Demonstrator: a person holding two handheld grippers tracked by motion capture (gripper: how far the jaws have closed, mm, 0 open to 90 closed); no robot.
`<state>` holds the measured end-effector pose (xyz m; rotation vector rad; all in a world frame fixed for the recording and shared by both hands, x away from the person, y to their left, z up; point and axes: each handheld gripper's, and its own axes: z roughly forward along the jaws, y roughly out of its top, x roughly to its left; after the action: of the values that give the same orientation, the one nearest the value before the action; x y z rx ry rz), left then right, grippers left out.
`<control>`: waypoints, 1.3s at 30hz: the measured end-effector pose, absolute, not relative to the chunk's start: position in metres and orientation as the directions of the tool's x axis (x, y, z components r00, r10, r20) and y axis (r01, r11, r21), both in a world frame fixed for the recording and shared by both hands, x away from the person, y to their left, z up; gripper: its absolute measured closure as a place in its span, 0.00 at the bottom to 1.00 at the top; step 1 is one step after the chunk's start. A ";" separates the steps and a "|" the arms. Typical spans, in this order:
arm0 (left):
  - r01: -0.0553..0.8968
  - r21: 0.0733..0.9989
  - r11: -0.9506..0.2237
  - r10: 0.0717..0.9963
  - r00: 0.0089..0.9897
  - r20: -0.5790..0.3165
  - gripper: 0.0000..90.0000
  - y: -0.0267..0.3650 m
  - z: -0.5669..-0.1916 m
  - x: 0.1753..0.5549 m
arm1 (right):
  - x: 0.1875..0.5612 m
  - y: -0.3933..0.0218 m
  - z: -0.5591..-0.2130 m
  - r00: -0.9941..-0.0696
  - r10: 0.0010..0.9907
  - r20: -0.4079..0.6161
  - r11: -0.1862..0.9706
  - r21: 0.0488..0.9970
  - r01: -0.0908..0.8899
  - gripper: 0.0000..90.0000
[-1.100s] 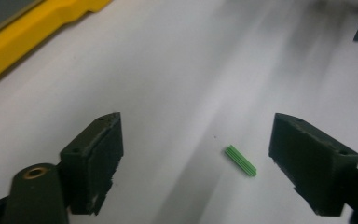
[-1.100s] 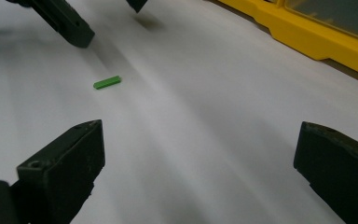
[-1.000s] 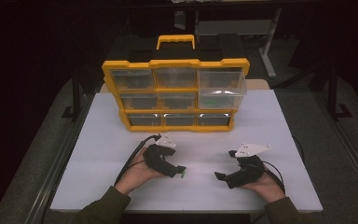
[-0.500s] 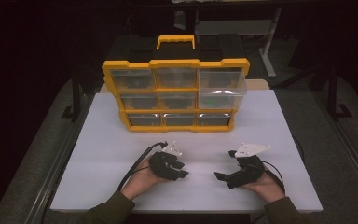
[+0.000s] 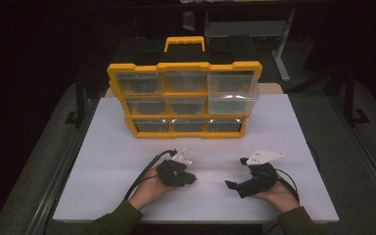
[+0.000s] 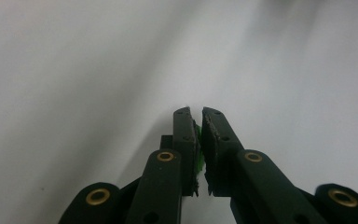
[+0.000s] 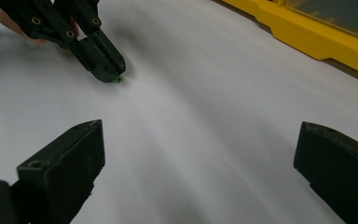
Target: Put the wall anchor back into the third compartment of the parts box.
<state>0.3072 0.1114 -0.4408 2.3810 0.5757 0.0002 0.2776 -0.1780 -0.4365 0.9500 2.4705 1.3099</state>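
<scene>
A small green piece, possibly a bead, is pinched between the just-closed jaws of the left tool, low on the white desk in front of the yellow drawer organizer. The right tool is held wide open beside it.

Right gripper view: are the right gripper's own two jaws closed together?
No: the right gripper has its jaws standing far apart, with bare white table between them.
</scene>
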 end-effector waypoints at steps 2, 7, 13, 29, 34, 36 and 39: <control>0.404 0.622 -0.671 0.403 0.903 -0.152 0.94 0.111 -0.441 0.307 | 0.277 -0.178 -0.436 -0.777 0.617 0.127 0.405 0.795 0.452 0.01; 0.400 0.615 -0.680 0.384 0.908 -0.166 0.94 0.115 -0.438 0.312 | 0.277 -0.178 -0.436 -0.777 0.616 0.129 0.403 0.796 0.452 0.01; 0.413 0.628 -0.660 0.381 0.904 -0.194 0.95 0.120 -0.424 0.319 | 0.278 -0.178 -0.436 -0.777 0.616 0.128 0.401 0.798 0.450 0.01; 0.390 0.659 -0.643 0.320 0.919 -0.231 0.95 0.129 -0.350 0.347 | 0.278 -0.179 -0.436 -0.777 0.616 0.130 0.397 0.801 0.449 0.01; 0.363 0.682 -0.634 0.304 0.929 -0.211 0.95 0.132 -0.321 0.357 | 0.279 -0.178 -0.437 -0.779 0.613 0.130 0.400 0.799 0.448 0.01; 0.368 0.688 -0.626 0.301 0.927 -0.222 0.95 0.132 -0.309 0.360 | 0.279 -0.178 -0.437 -0.778 0.615 0.130 0.400 0.799 0.450 0.01; 0.347 0.693 -0.632 0.280 0.936 -0.214 0.95 0.131 -0.291 0.368 | 0.278 -0.180 -0.437 -0.775 0.618 0.132 0.397 0.799 0.452 0.01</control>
<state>0.3681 0.1310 -0.2909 2.2904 0.4411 -0.1088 0.2782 -0.1798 -0.4369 0.9557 2.4650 1.3207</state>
